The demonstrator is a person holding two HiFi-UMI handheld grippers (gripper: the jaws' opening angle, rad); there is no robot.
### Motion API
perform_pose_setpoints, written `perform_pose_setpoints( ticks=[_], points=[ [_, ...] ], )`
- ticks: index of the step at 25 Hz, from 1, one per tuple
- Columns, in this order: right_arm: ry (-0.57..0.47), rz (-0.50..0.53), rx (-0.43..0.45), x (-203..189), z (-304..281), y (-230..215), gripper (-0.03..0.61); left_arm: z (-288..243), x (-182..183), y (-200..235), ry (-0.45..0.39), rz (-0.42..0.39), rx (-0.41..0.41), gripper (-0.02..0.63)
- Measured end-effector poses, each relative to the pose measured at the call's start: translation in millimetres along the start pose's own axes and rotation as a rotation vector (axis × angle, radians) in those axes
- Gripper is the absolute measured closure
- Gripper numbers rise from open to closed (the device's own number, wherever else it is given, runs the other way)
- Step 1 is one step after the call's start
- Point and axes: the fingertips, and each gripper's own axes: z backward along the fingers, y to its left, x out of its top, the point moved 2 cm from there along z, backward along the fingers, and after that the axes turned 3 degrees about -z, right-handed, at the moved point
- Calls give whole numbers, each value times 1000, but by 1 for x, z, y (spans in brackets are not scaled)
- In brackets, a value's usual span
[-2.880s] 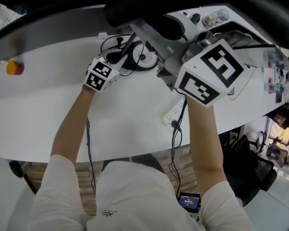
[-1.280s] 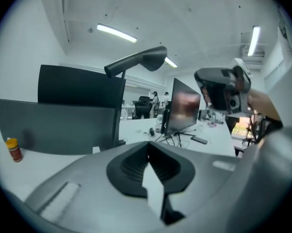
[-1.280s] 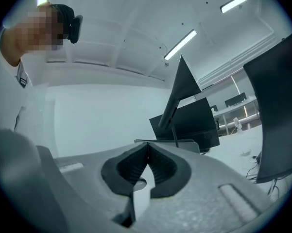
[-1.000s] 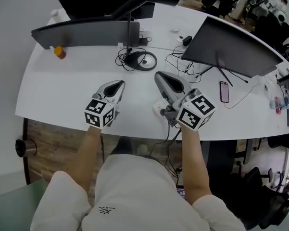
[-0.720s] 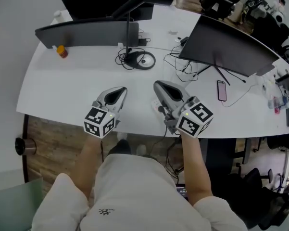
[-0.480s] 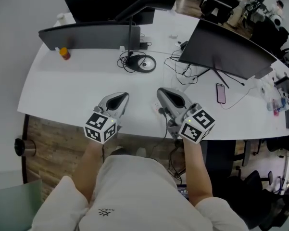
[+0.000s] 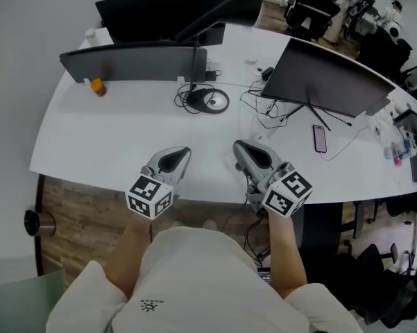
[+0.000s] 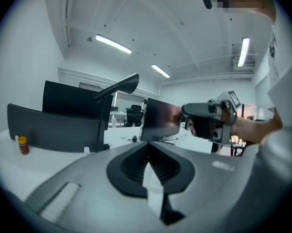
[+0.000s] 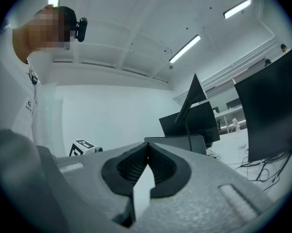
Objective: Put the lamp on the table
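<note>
A black desk lamp stands upright on the white table (image 7: 97, 137), its round base (image 7: 211, 101) at the back middle, ringed by a coiled cable. Its long head (image 7: 225, 14) reaches up to the right. The lamp also shows in the left gripper view (image 8: 117, 88) and in the right gripper view (image 9: 193, 99). My left gripper (image 7: 184, 150) and right gripper (image 7: 239, 145) hover side by side over the table's front edge, well short of the lamp. In the left gripper view (image 8: 147, 152) and the right gripper view (image 9: 146, 161) the jaws are shut with nothing between them.
A dark monitor (image 7: 133, 64) stands at the back left, another (image 7: 332, 75) at the right. An orange-capped bottle (image 7: 97, 87) sits at the left. A phone (image 7: 320, 138), loose cables (image 7: 262, 109) and a white power strip (image 7: 232, 161) lie near the right gripper.
Both grippers were up close to the lamp's base; they have drawn back to the front edge, empty. Over the last second they slid slightly nearer me.
</note>
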Motion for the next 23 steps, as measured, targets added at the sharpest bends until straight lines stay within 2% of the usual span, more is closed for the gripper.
perform_pose_setpoints(
  ticks=[11, 18, 23],
  points=[
    [-46, 10, -112, 2, 0, 10, 578, 9, 2, 12, -18, 4, -91, 621],
    [-52, 37, -141, 6, 3, 15, 578, 10, 5, 11, -42, 21, -116, 621],
    [-48, 46, -146, 2, 1, 19, 578, 14, 0, 13, -28, 6, -122, 621]
  ],
)
